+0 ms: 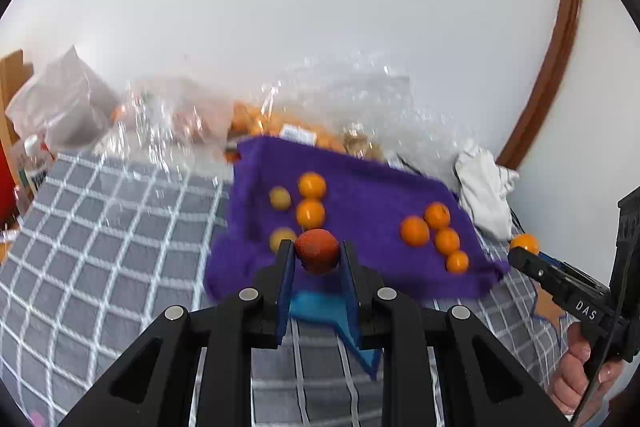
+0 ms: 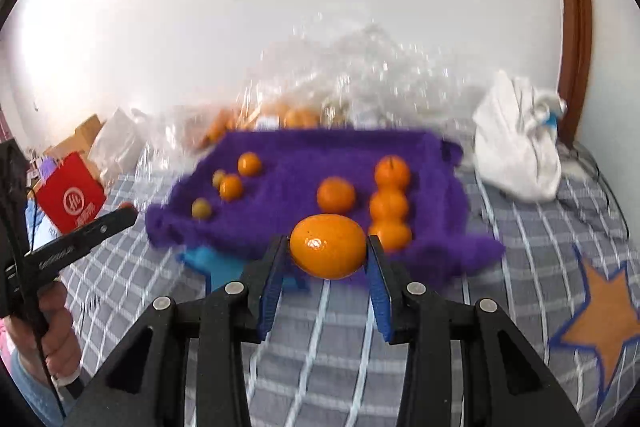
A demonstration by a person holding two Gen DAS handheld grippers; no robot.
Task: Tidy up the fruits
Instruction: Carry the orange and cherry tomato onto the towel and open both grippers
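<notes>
Both grippers loaded, held over the grey checked bedspread.

Left gripper: jaws closed on a small reddish fruit. Right gripper: jaws clamped on an orange. Beyond the tips, a purple cloth carries two groups of fruit: small ones at left, larger oranges at right. Clear plastic bags with more oranges lie behind; a white bag sits beside the cloth's right edge.

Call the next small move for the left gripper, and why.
Probably carry the reddish fruit over the left cluster on the purple cloth and lower it beside them. The left gripper already pinches it above the near edge, and the smaller fruits lie grouped there, the bigger oranges on the right.
</notes>
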